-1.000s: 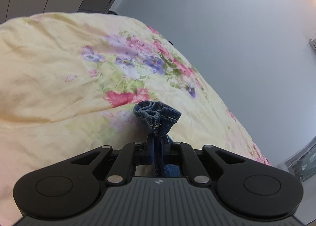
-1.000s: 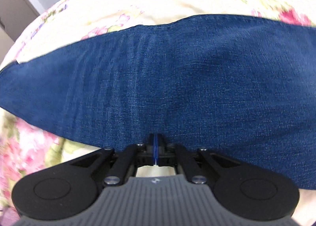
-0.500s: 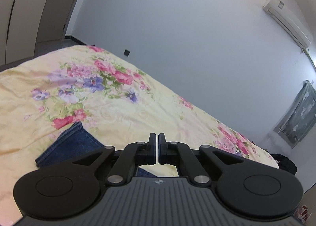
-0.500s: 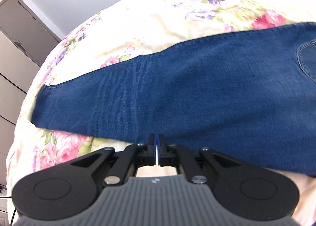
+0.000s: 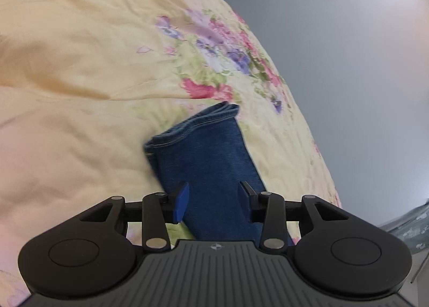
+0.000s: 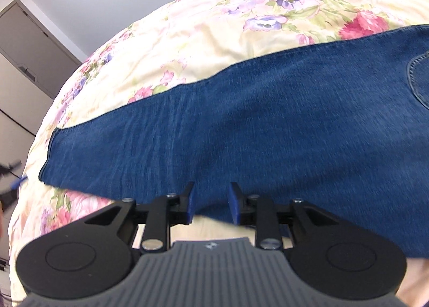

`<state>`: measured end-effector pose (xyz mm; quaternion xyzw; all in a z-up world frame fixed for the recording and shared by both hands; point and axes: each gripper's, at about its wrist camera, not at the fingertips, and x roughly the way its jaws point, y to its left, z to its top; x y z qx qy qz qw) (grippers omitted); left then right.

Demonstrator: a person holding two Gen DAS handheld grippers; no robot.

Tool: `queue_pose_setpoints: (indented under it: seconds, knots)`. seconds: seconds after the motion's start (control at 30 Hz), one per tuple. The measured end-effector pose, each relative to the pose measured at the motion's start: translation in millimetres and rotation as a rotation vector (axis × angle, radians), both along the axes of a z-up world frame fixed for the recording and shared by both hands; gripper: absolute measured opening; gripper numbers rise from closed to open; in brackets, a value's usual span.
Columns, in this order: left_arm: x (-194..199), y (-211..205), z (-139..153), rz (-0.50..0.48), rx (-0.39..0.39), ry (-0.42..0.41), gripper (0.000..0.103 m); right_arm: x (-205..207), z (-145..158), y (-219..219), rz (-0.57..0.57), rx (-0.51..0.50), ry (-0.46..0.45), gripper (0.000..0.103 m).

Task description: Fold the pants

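Note:
Blue jeans (image 6: 268, 124) lie stretched flat across a flowered yellow bedspread (image 6: 203, 28), with a back pocket (image 6: 418, 79) at the right edge. My right gripper (image 6: 211, 198) is low at the jeans' near edge. Its jaws are opening, the denim edge lies between them, and the pads are off the cloth. In the left wrist view the leg end with its stitched hem (image 5: 193, 127) lies flat on the bedspread (image 5: 80, 66). My left gripper (image 5: 213, 194) hovers just over that leg. Its jaws are opening too, apart and gripping nothing.
A grey wall (image 5: 348, 52) runs along the bed's far side. Wardrobe doors (image 6: 24, 60) stand beyond the bed's left end. A blurred dark shape (image 6: 9, 173) shows at the left edge of the right wrist view.
My left gripper let go of the bunched hem, rose shut, then came down open over the flat leg end. My right gripper was shut on the jeans' near edge and has opened.

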<state>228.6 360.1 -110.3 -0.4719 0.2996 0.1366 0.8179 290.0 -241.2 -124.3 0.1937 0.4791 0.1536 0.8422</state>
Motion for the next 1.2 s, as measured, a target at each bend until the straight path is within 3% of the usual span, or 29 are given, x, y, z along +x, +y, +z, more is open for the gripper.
queue_pose_setpoints:
  seconds: [0.13, 0.23, 0.57, 0.7, 0.83, 1.0, 1.2]
  knots:
    - [2.2, 14.2, -28.5, 0.027, -0.040, 0.030, 0.044, 7.2, -0.6, 16.5, 0.002, -0.038, -0.008, 0.023]
    - [6.5, 18.7, -43.3, 0.042, -0.026, 0.049, 0.044, 11.3, -4.5, 23.7, 0.011, -0.048, -0.006, 0.023]
    - [28.2, 21.5, -68.3, 0.035, -0.020, 0.006, 0.044, 18.9, -12.6, 43.7, 0.049, -0.124, -0.011, 0.023]
    - [33.3, 20.0, -63.0, 0.013, 0.013, 0.007, 0.029, 22.7, -14.1, 50.7, 0.054, -0.141, -0.011, 0.023]
    - [36.5, 12.4, -45.9, -0.005, 0.057, -0.024, 0.008, 23.4, -14.1, 56.0, 0.056, -0.156, -0.016, 0.023]
    - [43.3, -15.1, 2.4, -0.063, 0.187, -0.075, 0.007, 18.8, -6.7, 55.4, 0.048, -0.152, -0.022, 0.023]
    - [55.4, -95.0, 77.4, -0.206, 0.462, -0.167, 0.007, 7.8, 12.2, 45.2, 0.049, -0.133, -0.063, 0.022]
